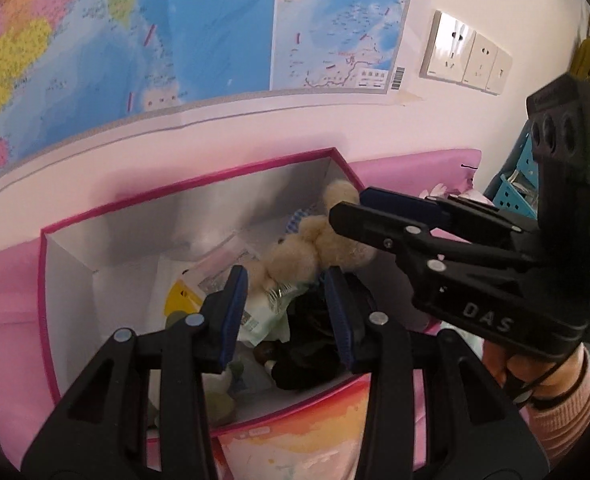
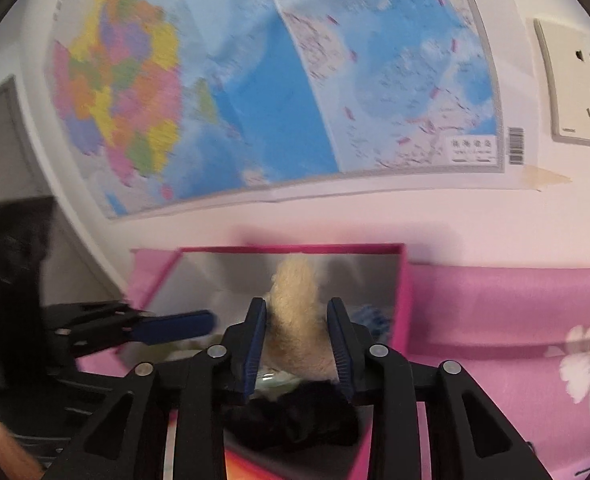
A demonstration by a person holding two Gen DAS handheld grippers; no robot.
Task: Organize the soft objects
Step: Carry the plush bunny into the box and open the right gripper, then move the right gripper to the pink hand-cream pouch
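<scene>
A pink-rimmed box [image 1: 199,184] [image 2: 295,247] with a white inside stands against the wall. In it lie a beige plush toy [image 1: 319,240] [image 2: 295,292], a black soft item [image 1: 315,344] [image 2: 295,416], a pack of wipes [image 1: 263,316] and a yellow piece [image 1: 181,298]. My left gripper [image 1: 285,276] hangs open over the contents and grips nothing. My right gripper [image 1: 349,204] [image 2: 297,304] reaches in from the right. The plush stands between its fingers, with a thin gap at each pad near the tips. One blue pad [image 2: 175,329] of the left gripper shows in the right wrist view.
The box sits on a pink cloth [image 2: 495,312] with a daisy print. A large map [image 1: 175,40] and wall sockets [image 1: 467,56] are on the wall behind. A blue perforated basket [image 1: 515,196] stands at the right. A hand in a pink sleeve [image 1: 559,400] holds the right gripper.
</scene>
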